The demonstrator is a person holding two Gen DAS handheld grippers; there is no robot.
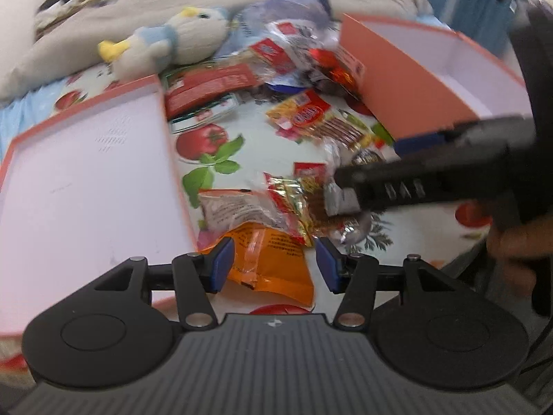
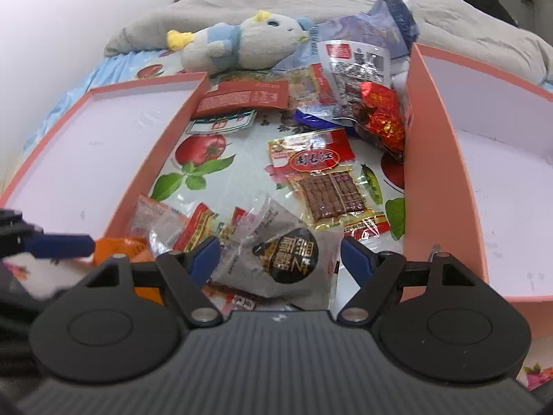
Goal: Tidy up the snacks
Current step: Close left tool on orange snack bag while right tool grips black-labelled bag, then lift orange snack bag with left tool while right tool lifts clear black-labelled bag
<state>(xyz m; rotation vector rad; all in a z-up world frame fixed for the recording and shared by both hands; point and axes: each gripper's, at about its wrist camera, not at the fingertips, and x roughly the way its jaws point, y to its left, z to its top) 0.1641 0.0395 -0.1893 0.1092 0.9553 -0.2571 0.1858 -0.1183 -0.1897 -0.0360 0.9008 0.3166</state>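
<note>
Snacks lie scattered on the tomato-print cloth between two pink boxes. Left wrist view: left hand-held gripper open, empty, orange packet beneath; lid at 9 o'clock. Right wrist view: right hand-held gripper open wide, grey packet between unpressed pads; box at 3 o'clock.

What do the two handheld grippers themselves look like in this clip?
Both match: the left gripper and right gripper have a ribbed dark grey body, two round black discs, black linkage arms with silver pivot pins, and blue finger pads. A small pale mark sits at the body's front centre. No cable shows clearly. The person's sleeve is too blurred to describe.
</note>
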